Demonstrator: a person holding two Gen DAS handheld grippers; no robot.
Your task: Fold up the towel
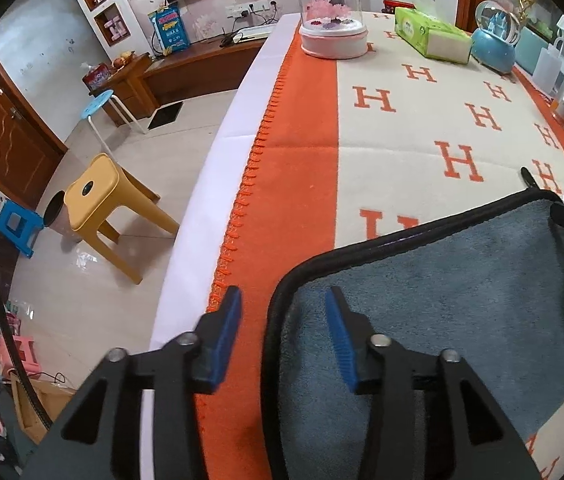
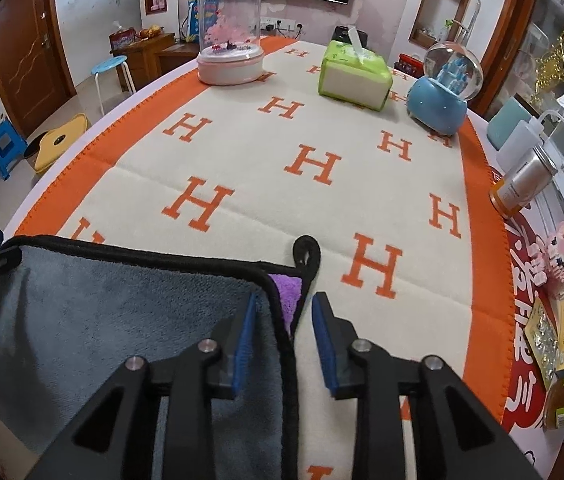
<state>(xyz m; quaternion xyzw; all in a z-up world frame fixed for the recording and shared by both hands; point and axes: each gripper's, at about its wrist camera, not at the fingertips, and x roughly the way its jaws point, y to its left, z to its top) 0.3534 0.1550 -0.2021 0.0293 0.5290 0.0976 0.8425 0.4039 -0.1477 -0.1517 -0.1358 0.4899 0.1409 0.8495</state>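
Closest to the lens, the left hand-held gripper point(image 1: 282, 332) has its blue-padded fingers spread apart, straddling the near left edge of a grey plush towel with black piping point(image 1: 442, 300). The towel lies flat on the counter's cream and orange blanket patterned with letter H shapes point(image 1: 302, 120). The right hand-held gripper point(image 2: 284, 336) is likewise spread, straddling the towel's point(image 2: 102, 320) right edge, where a purple underside point(image 2: 288, 286) shows beside a black hanging loop point(image 2: 308, 252). Beyond the right hand-held gripper stand a clear dome ornament on a pink base point(image 2: 230, 52), a green tissue box point(image 2: 356, 76) and a blue snow globe point(image 2: 440, 92).
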